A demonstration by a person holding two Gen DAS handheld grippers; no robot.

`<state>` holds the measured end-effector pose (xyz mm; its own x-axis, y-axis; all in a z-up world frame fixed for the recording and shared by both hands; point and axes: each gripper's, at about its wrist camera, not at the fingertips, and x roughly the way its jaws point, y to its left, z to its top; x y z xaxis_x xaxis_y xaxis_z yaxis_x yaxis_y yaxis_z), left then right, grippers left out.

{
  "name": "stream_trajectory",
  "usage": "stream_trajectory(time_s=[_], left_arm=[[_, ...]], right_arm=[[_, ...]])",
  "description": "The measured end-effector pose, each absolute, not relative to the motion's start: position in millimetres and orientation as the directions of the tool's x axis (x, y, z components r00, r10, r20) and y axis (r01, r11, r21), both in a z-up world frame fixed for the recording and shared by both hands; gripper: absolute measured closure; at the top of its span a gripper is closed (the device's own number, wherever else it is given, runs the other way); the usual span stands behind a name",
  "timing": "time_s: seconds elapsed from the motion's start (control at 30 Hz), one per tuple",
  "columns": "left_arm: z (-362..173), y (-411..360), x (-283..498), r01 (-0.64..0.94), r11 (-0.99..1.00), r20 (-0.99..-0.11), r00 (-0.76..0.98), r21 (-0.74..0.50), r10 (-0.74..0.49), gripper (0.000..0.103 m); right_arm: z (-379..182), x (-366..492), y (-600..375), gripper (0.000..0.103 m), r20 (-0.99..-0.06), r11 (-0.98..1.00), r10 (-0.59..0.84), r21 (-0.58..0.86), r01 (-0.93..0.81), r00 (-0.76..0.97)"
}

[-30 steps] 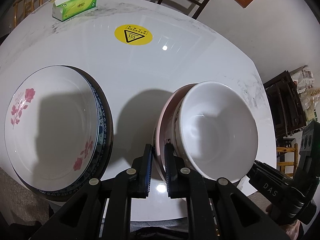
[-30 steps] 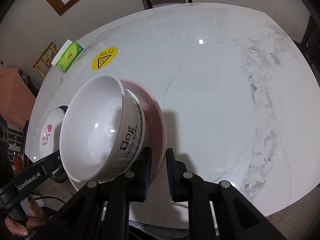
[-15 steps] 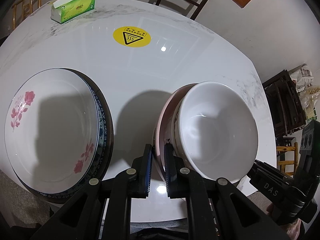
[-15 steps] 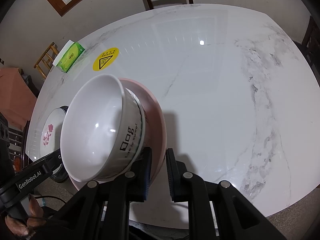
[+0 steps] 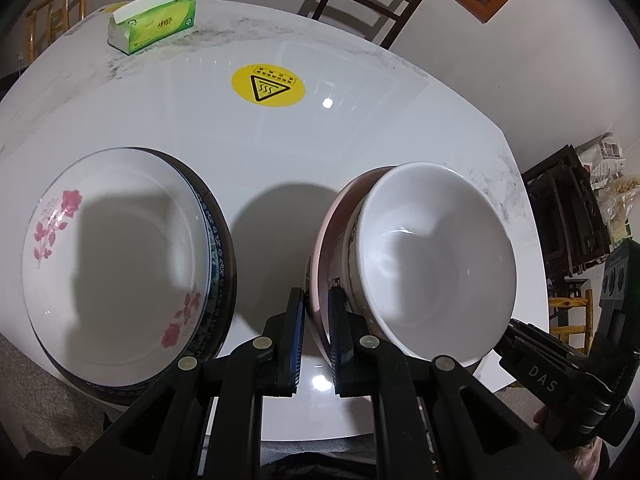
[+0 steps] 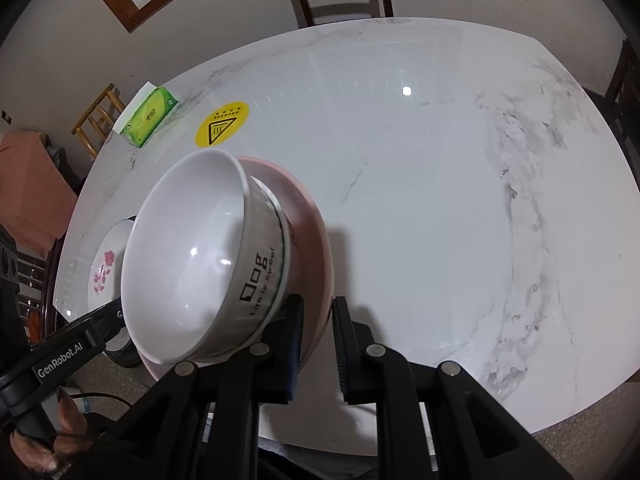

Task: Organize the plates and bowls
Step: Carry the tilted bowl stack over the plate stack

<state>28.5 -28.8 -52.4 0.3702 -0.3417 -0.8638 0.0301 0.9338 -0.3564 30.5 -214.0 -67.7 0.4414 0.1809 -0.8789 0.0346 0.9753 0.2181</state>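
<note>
Left hand-held gripper (image 5: 316, 334) pinches the rim of the pink ceramic bowl (image 5: 325, 248); right hand-held gripper (image 6: 318, 344) is clamped on the same rim from the opposite side. The white ceramic bowl with black lettering (image 6: 192, 256) is nested in the pink one, both tilted above the white marble surface (image 6: 440, 200). The rose-print white plate (image 5: 112, 272) sits stacked on a dark-rimmed plate (image 5: 224, 248) at the left edge. Green tissue box (image 5: 154, 24) and round yellow warning sticker (image 5: 268, 86) lie at the far side.
</note>
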Motion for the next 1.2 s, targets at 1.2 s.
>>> stream_trajectory(time_s=[1.2], left_arm=[[-5.4, 88.8, 15.4, -0.128, 0.940, -0.848, 0.483, -0.315, -0.219, 0.095]], right_arm=[[-30.5, 63.6, -83.2, 0.088, -0.871, 0.960, 0.269, 0.206, -0.190, 0.411]])
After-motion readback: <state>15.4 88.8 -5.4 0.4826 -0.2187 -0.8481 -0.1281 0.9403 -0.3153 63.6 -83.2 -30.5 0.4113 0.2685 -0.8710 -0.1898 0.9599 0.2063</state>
